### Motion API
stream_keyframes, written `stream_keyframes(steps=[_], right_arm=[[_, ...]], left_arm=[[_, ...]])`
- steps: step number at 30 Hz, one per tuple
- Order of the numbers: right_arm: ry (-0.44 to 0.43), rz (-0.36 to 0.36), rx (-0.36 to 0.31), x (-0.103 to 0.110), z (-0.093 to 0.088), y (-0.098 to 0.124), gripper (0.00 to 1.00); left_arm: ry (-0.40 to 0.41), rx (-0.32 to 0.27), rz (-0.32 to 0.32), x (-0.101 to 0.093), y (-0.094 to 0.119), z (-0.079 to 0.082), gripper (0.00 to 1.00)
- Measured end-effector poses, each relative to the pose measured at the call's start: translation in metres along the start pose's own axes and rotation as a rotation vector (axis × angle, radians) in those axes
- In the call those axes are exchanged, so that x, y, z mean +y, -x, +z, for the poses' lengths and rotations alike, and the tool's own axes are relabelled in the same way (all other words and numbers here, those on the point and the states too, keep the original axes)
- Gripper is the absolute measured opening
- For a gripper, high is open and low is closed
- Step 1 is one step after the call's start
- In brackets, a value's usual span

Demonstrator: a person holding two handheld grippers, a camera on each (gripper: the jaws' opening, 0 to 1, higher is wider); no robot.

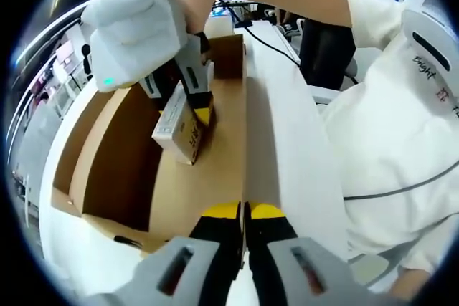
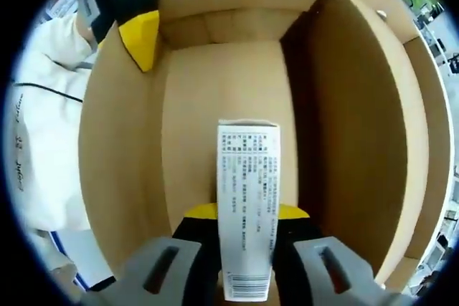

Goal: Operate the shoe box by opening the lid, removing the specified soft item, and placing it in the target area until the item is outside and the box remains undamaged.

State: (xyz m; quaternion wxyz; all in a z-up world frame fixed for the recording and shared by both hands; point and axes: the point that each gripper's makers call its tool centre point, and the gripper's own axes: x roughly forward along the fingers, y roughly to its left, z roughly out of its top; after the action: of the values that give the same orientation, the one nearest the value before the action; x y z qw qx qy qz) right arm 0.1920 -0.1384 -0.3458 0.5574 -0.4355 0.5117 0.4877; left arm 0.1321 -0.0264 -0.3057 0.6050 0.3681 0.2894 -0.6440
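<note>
Cardboard shoe box (image 1: 179,198) is already open, brown inside, with its white lid (image 1: 287,155) folded out flat on one side. The right gripper (image 1: 190,102) is down inside it, jaws clamped on a small white carton (image 1: 179,130) with printed text. In the right gripper view the same carton (image 2: 247,209) sticks up between the yellow-tipped jaws, held around its lower part, with the box floor and walls all around it. So the item is gripped but not out yet; whether it's lifted off the floor or just tilted on it, I can't tell.

The left gripper (image 1: 244,213) sits at the near edge of the box, right where the wall meets the lid hinge. Its jaws look pressed together with nothing visibly between them, and it seems to be steadying that edge. Its yellow tip (image 2: 140,37) shows on the box's left wall in the right gripper view too.

If I were doing this, I'd lift straight up along the middle of the box and keep the carton clear of both side walls. The carton is long and held low, so it could swing and catch a wall or the rim. I'd go slow, keep the grip firm but not crushing, and keep the left gripper pinning the box so it doesn't ride up. Once clear of the rim, carry it over to the target area.
</note>
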Motion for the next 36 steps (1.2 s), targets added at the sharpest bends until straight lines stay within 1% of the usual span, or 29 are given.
stream_keyframes(steps=[3,4,6,8,10,13,15,16,17,22,24,26,29,32,33,34,36], right_arm=[[-0.013,0.005,0.019,-0.0022,0.0010,-0.0005,0.23],[0.001,0.000,0.033,-0.0011,0.0009,-0.0008,0.23],[-0.011,-0.007,0.043,-0.0017,0.0011,-0.0010,0.23],[-0.005,-0.015,0.055,-0.0015,0.0009,-0.0011,0.23],[-0.017,-0.016,0.063,-0.0018,0.0006,-0.0011,0.23],[-0.031,-0.023,0.060,-0.0022,0.0003,-0.0013,0.23],[-0.025,-0.024,0.060,-0.0022,0.0004,-0.0014,0.23],[-0.024,-0.023,0.056,-0.0027,-0.0001,-0.0012,0.23],[-0.043,-0.017,0.039,-0.0032,-0.0002,-0.0013,0.23],[-0.021,-0.020,0.039,-0.0026,0.0006,-0.0019,0.23],[-0.026,-0.021,0.041,-0.0028,0.0006,-0.0019,0.23],[-0.008,-0.022,0.041,-0.0028,0.0008,-0.0019,0.23],[-0.018,-0.014,0.016,-0.0035,-0.0003,-0.0014,0.23],[0.003,-0.006,-0.057,-0.0029,-0.0001,-0.0009,0.23],[0.005,0.007,-0.100,-0.0021,0.0011,-0.0009,0.23],[0.007,0.013,-0.126,-0.0022,0.0012,-0.0006,0.22],[-0.009,0.019,-0.143,-0.0031,-0.0010,0.0003,0.22]], left_arm=[[0.002,-0.001,-0.002,-0.0001,0.0000,0.0003,0.01],[0.002,-0.002,-0.002,0.0001,0.0000,0.0003,0.01],[0.002,-0.001,-0.001,0.0002,-0.0002,0.0003,0.01],[0.002,0.001,-0.002,0.0001,-0.0003,0.0003,0.01],[0.022,0.010,-0.019,0.0006,-0.0006,0.0006,0.01],[0.023,0.013,-0.018,-0.0002,-0.0007,0.0001,0.01],[0.018,0.009,-0.012,-0.0003,-0.0005,-0.0001,0.01],[0.016,0.008,-0.011,-0.0001,-0.0004,-0.0003,0.01],[0.015,0.007,-0.009,0.0001,-0.0004,-0.0003,0.01],[0.013,0.004,-0.007,0.0003,-0.0002,-0.0005,0.01],[0.014,0.004,-0.008,0.0001,-0.0002,-0.0005,0.01],[0.015,0.004,-0.009,0.0000,-0.0002,-0.0007,0.01],[0.014,0.003,-0.009,-0.0001,-0.0002,-0.0007,0.01],[0.013,0.003,-0.013,-0.0004,-0.0001,-0.0008,0.01],[0.016,0.003,-0.015,-0.0004,-0.0001,-0.0008,0.01],[0.019,0.005,-0.017,-0.0004,-0.0001,-0.0009,0.01],[0.021,0.007,-0.016,-0.0004,-0.0002,-0.0012,0.01]])
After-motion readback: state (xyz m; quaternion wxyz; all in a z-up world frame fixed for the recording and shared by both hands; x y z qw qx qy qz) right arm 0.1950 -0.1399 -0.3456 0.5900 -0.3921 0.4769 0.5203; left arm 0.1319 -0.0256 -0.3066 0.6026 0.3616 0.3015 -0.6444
